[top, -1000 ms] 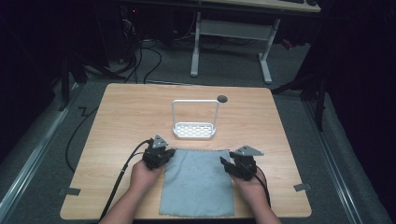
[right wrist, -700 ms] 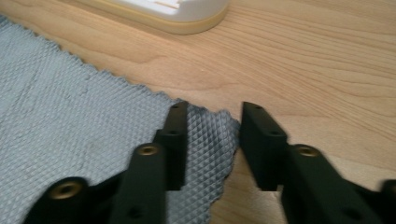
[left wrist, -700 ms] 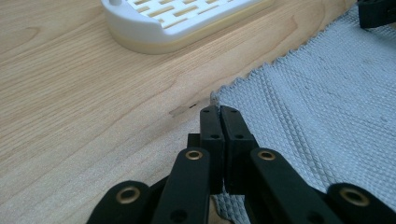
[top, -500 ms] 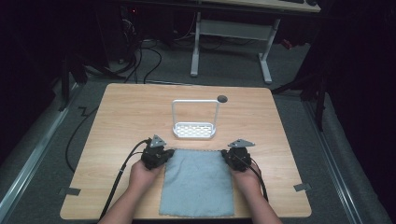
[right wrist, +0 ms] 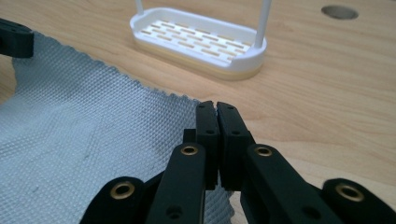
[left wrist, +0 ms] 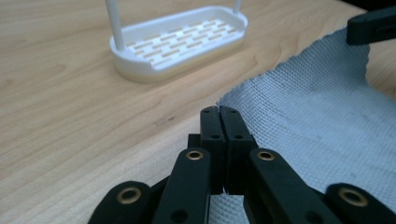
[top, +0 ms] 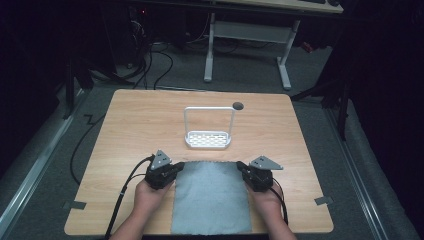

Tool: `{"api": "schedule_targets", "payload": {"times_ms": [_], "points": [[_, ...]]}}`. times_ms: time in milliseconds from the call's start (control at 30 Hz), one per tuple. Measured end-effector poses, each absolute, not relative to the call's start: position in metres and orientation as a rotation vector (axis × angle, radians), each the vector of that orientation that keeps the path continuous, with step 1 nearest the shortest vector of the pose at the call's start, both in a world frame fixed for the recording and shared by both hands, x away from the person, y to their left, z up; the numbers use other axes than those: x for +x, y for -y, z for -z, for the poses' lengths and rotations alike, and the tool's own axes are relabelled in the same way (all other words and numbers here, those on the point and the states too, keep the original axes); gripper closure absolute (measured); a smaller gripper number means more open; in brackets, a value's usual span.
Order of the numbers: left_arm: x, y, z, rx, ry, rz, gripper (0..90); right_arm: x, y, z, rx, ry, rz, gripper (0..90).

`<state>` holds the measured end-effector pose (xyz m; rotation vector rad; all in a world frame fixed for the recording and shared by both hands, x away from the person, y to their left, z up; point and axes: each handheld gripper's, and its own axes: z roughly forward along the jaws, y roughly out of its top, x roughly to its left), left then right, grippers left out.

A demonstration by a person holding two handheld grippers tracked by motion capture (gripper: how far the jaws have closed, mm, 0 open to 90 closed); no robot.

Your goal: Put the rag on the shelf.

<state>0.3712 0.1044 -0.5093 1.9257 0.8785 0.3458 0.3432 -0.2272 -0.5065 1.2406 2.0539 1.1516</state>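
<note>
A grey woven cloth [top: 210, 197] lies flat on the near half of the wooden table [top: 135, 130], reaching its front edge. My left gripper [top: 179, 165] is shut on the cloth's far left corner; in the left gripper view the jaws [left wrist: 219, 109] meet on that corner of the cloth [left wrist: 317, 116]. My right gripper [top: 241, 166] is shut on the far right corner, and in the right gripper view its jaws [right wrist: 215, 105] pinch the edge of the cloth [right wrist: 70, 121]. Both corners sit slightly raised off the wood.
A white slotted rack [top: 208, 139] with a tall hoop handle stands just beyond the cloth, mid-table. A round hole [top: 238, 105] lies in the tabletop behind it. Tape marks [top: 323, 200] sit near the front corners. Cables trail from both grippers toward the person.
The right gripper shifted a little left onto the cloth's far right corner and its jaws went from open to shut. The left gripper stayed shut on its corner.
</note>
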Motion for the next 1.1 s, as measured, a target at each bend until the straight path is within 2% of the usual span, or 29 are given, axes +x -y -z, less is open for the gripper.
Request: {"api": "schedule_targets", "payload": {"times_ms": [633,1100], "points": [[0.352,-0.126,0.463,1.729,-0.818,-0.484,89.5,0.319,0.213,0.46,1.086,-1.913,-1.316,89.1],[0.36,-0.129,0.427,1.634,-0.775,-0.546,89.6,0.328,0.223,0.417,1.027,-1.785,-1.404,89.0]]}}
